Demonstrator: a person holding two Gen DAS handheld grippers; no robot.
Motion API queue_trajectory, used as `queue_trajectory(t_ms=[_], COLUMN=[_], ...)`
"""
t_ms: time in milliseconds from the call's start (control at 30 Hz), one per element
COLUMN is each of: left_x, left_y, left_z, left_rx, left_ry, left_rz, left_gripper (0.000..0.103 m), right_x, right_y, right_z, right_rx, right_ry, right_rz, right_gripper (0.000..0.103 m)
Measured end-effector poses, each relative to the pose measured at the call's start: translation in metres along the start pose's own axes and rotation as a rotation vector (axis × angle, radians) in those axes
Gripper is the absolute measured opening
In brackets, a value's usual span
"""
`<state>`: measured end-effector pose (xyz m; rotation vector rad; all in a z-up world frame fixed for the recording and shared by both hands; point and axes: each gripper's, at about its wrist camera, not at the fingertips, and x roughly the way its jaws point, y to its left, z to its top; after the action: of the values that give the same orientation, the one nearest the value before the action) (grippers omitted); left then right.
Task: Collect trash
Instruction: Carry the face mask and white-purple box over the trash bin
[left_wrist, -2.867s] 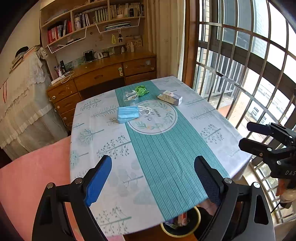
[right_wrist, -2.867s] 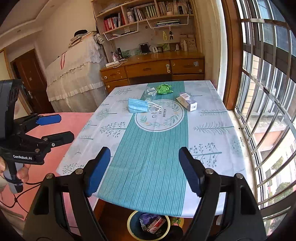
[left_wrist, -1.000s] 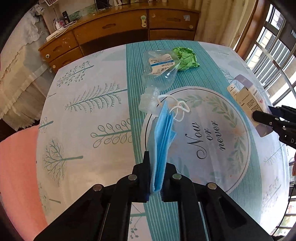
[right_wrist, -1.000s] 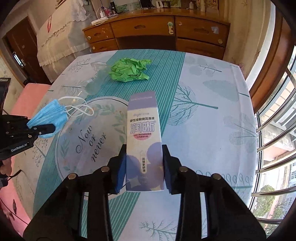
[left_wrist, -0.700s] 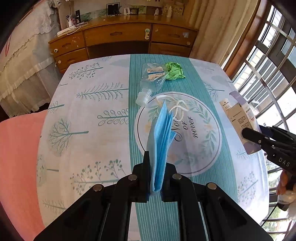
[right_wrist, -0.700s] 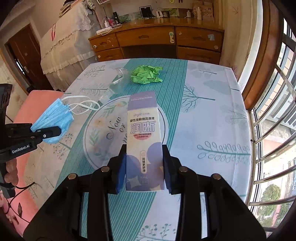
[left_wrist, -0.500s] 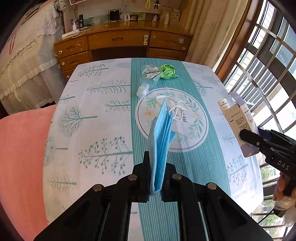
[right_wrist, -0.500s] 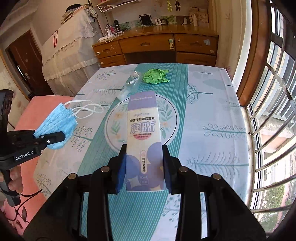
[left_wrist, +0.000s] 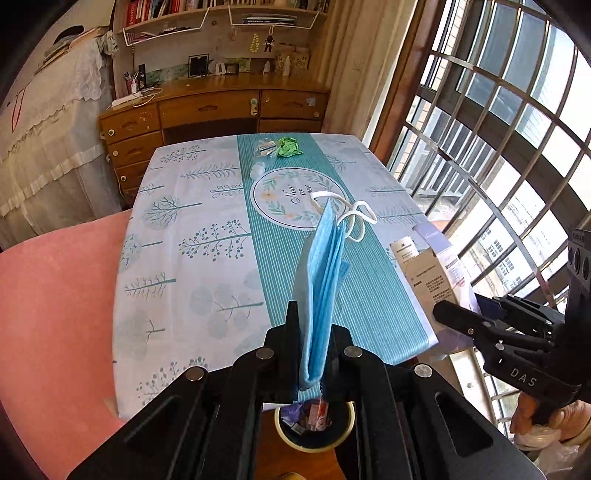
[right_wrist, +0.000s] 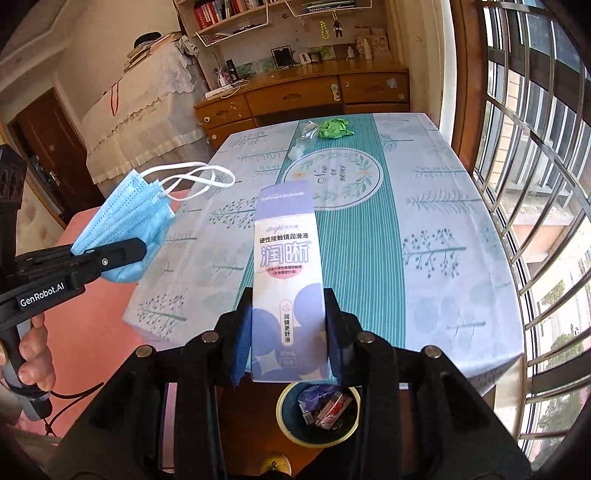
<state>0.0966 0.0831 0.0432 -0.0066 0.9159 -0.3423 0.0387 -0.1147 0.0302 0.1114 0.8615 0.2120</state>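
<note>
Left wrist view: you had both pieces of trash lifted off the table, near the bin.

Your left gripper (left_wrist: 314, 354) was clamped tight on the blue mask (left_wrist: 321, 280), your right gripper (right_wrist: 286, 332) partly closed around the carton (right_wrist: 286, 280), both above the bin (right_wrist: 317, 437) on the floor. A green wad (left_wrist: 288, 147) and a clear bag (left_wrist: 266, 149) lay at the table's (left_wrist: 184, 229) far end, not yet collected.

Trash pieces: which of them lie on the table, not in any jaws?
The crumpled green wrapper and the clear plastic pouch beside it, at the table's far end. The blue mask and the carton are each clamped in jaws.
</note>
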Motion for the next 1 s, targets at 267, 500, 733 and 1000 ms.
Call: queue_trajectory(t_ms=[267,500,733,1000], left_x=[-0.054,-0.060,-0.033,0.032], left_y=[-0.010,-0.020,-0.032,-0.043], left_z=[-0.080,-0.127,-0.145,-0.186], left_rx=[0.055,0.068,0.058,0.031], left_ry=[0.020,0.092,0.158,0.287], left_rz=[-0.034,-0.056,-0.054,-0.023], left_gripper=[0.008,0.008,0.008,0.008], right_x=[-0.050,-0.078,-0.075,-0.023], right_y=[0.044,0.059,0.044,0.006], right_z=[-0.078,-0.117,-0.142,-0.176], right_rx=[0.010,-0.001,0.022,0.071], right_ry=[0.023,0.063,0.129,0.240], right_rz=[-0.012,-0.035,-0.040,-0.017], right_gripper=[0.031,0.031,0.031,0.031])
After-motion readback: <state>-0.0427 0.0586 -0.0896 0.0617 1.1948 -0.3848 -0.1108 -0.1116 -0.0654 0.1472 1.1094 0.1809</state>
